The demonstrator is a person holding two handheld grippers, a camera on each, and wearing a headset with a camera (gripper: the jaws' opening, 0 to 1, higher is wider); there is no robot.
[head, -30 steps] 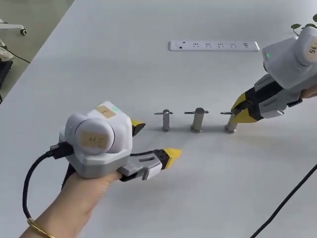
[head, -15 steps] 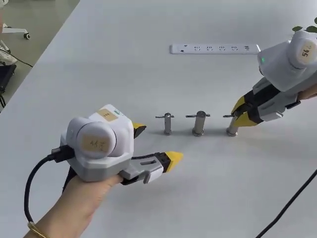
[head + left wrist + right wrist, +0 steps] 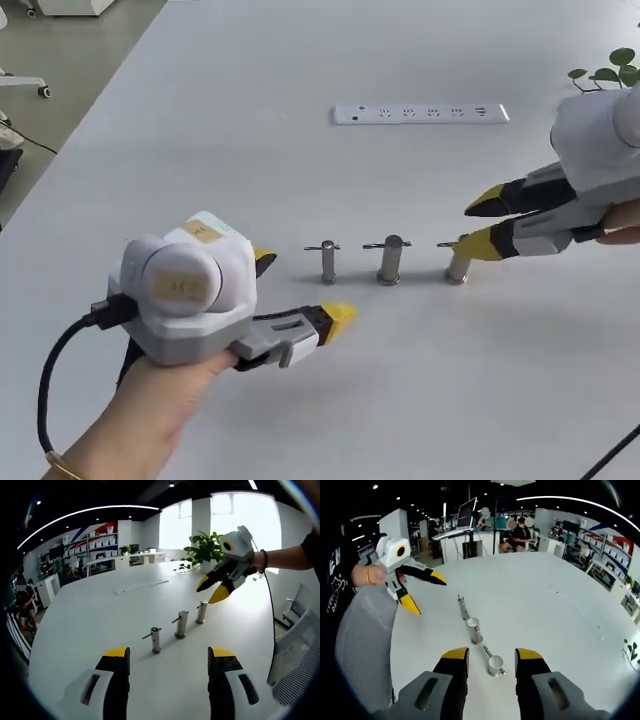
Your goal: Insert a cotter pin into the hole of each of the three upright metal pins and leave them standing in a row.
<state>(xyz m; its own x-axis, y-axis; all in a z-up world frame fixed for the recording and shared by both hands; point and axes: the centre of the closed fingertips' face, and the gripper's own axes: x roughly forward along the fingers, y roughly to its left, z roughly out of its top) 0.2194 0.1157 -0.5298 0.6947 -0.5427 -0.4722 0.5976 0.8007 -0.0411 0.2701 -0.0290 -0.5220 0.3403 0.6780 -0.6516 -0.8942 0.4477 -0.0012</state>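
Observation:
Three upright metal pins stand in a row on the white table [image 3: 300,130], each with a cotter pin through its top: the left pin [image 3: 327,262], the middle pin [image 3: 389,260] and the right pin [image 3: 458,262]. The same row appears in the left gripper view as the left pin [image 3: 155,640], middle pin [image 3: 181,624] and right pin [image 3: 202,612]. My left gripper [image 3: 296,290] is open, to the left of the row, holding nothing. My right gripper [image 3: 482,222] is open just right of and above the right pin [image 3: 495,664], not touching it.
A white power strip [image 3: 420,115] lies farther back on the table. A potted plant [image 3: 606,72] stands at the far right edge. A black cable [image 3: 612,452] crosses the lower right corner. In the right gripper view, people sit at desks beyond the table.
My right gripper has opened and drawn back to the right from the right pin, leaving the cotter pin in it. The left gripper has hardly moved. The camera shifted slightly.

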